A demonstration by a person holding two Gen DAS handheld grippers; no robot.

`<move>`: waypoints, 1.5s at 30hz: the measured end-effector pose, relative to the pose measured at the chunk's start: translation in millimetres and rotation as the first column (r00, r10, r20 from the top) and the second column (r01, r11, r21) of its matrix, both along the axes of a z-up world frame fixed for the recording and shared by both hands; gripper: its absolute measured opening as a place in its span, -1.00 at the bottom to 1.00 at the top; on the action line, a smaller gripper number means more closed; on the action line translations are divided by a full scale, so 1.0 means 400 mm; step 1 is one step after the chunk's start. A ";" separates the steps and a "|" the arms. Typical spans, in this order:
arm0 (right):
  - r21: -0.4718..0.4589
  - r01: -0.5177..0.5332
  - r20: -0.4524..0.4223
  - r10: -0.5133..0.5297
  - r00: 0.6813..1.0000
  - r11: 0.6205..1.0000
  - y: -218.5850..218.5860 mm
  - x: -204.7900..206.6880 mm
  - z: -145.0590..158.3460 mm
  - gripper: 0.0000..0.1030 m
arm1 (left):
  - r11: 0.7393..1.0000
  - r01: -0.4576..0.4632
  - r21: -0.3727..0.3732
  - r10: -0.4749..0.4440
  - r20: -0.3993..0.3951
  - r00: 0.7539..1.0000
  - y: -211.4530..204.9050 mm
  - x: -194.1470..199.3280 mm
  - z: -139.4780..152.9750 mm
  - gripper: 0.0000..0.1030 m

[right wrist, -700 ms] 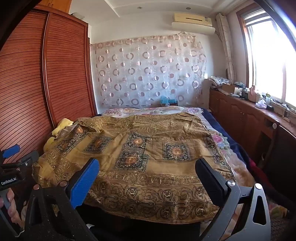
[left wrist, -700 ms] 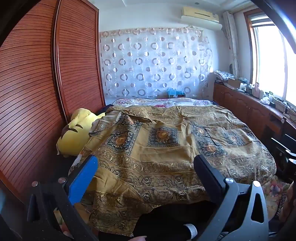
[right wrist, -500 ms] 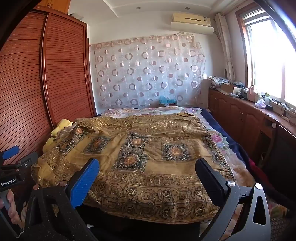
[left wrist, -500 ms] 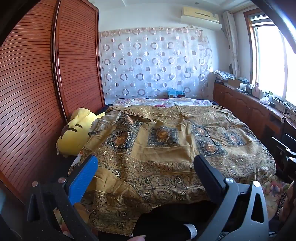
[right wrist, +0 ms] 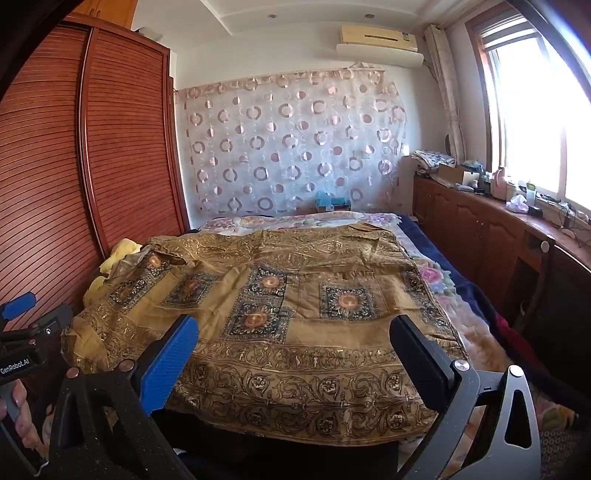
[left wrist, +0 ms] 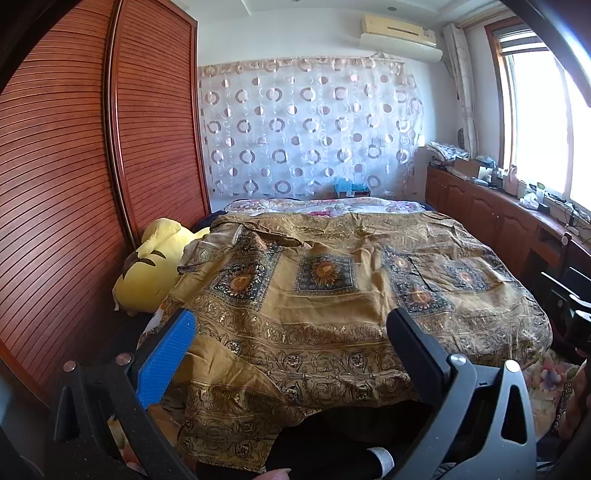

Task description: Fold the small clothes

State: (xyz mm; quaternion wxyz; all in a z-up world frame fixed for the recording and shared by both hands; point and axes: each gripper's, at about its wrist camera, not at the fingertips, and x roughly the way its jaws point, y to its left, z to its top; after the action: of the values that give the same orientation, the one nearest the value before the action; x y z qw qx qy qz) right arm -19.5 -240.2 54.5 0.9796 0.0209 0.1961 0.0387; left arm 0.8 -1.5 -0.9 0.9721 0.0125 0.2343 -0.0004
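Left wrist view: left gripper [left wrist: 290, 330] and right gripper [right wrist: 295, 338] both gape wide, empty; the gold patterned cloth [left wrist: 332, 295] beyond them could bunch if pinched unevenly.

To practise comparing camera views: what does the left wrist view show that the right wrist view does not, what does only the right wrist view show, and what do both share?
Only the left wrist view shows the face of the yellow plush toy beside the wardrobe and a corner of the gold patterned cloth hanging over the near edge of the bed. Only the right wrist view shows the left gripper from outside, in a hand, and the dark blue bedding along the bed's window side. Both show the cloth spread flat, the circle-patterned curtain, the air conditioner and open, empty jaws.
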 end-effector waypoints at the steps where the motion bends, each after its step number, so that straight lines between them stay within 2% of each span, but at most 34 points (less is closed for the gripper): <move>1: 0.001 -0.001 -0.001 0.001 1.000 1.000 -0.001 -0.001 -0.001 1.00 | 1.000 0.001 -0.001 -0.001 0.001 1.000 -0.001 -0.002 -0.001 1.00; 45: -0.003 -0.011 0.013 0.011 1.000 1.000 0.005 0.003 -0.007 1.00 | 1.000 0.002 0.002 -0.002 0.017 1.000 0.006 -0.013 0.008 1.00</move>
State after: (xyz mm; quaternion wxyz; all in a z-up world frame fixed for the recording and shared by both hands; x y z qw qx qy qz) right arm -18.4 -238.4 51.9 0.9806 0.0180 0.1901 0.0438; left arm -4.2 1.0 2.1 0.9740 0.0139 0.2263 -0.0010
